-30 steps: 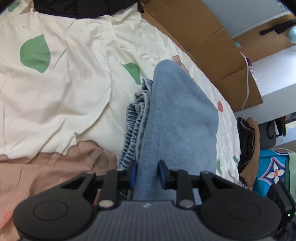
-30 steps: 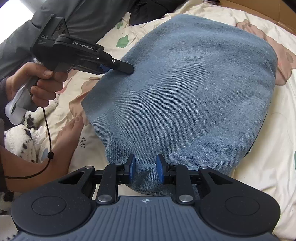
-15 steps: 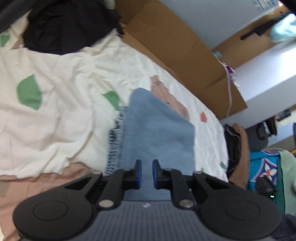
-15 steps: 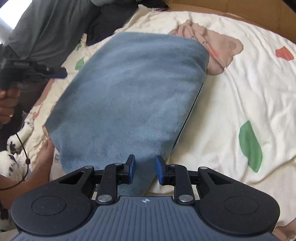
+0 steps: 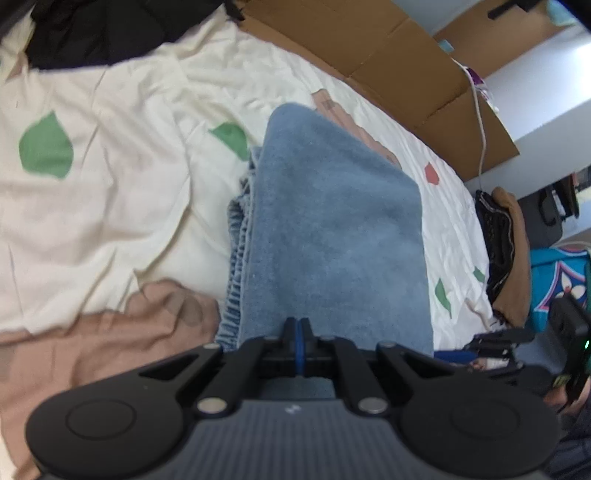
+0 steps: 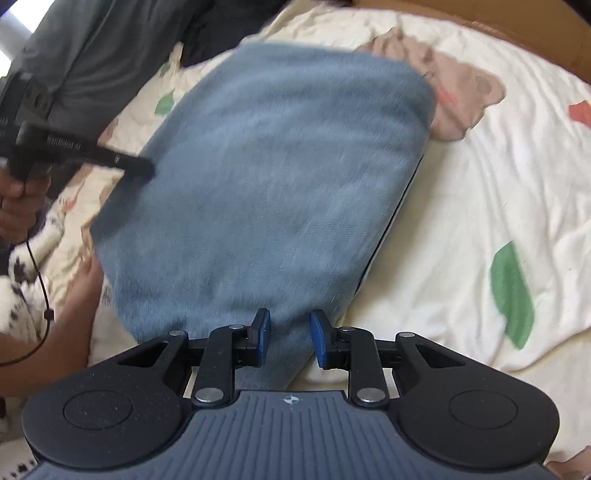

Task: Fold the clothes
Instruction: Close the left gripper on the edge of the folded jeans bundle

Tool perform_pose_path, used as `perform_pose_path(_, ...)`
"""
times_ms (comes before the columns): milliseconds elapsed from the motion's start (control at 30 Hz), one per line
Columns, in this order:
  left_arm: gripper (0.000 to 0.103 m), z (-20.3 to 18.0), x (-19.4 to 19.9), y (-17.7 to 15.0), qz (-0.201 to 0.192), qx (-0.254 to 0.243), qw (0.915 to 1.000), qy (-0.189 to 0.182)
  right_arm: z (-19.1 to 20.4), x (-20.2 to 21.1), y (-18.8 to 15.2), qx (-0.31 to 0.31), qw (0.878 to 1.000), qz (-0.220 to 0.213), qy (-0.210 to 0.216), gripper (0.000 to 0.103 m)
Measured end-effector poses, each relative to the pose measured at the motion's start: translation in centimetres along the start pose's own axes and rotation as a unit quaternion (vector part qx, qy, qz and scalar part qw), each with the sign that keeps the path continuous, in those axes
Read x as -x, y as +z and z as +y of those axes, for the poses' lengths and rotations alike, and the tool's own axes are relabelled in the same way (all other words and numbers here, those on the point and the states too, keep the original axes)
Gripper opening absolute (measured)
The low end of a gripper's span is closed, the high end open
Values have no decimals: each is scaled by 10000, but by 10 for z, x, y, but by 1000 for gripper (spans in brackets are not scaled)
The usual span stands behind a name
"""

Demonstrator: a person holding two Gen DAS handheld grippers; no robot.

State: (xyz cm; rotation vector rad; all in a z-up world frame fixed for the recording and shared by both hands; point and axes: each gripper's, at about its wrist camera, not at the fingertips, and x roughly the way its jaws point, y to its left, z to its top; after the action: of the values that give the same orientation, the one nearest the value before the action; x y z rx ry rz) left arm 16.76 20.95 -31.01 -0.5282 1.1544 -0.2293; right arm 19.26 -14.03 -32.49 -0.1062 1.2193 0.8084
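The folded blue denim garment (image 6: 266, 192) lies on the bed, on a cream bedsheet (image 5: 122, 206) printed with green leaves and pinkish-brown shapes. In the left wrist view its elastic, gathered waistband (image 5: 236, 254) shows at the left edge of the fold.

The left gripper (image 5: 297, 332) has its two blue pads pressed together, with nothing visible between them; it sits over the near edge of the denim. The right gripper (image 6: 290, 336) has its pads apart, and the near end of the denim lies in the gap between them; whether they touch the cloth I cannot tell.

A flattened brown cardboard box (image 5: 391, 66) stands along the far side of the bed; what it holds is not visible. A dark garment (image 5: 85, 33) lies at the head of the bed.

In the right wrist view the left gripper's body carries white lettering, but it is too blurred to read.
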Motion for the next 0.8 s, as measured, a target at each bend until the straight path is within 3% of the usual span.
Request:
perform_pose_path(67,2,-5,5,8,-113,-88,9999,32,-2,8,7,29,9995,-297,-120,29)
perform_pose_path(167,3,-8,2,20,-228,-179,9995,86,-9,12,19,-1,9969,-662,-433,45)
perform_pose_path(333,3,-7,-10,34,-311,-253,9991,110,-22,0,37,-119,9954,-811,-500,45)
perform_pose_path(533,3,-7,-24,52,-424,-379,9983,129,-28,-14,65,-37,9929,-1052,-547,41)
perform_pose_path(600,3,-9,-28,58,-471,-447,9978,153,-31,-17,73,-71,9920,-1109,-595,27)
perform_pose_path(800,3,-16,-39,79,-661,-639,9955,215,-38,-25,98,-202,9886,-1272,-777,26)
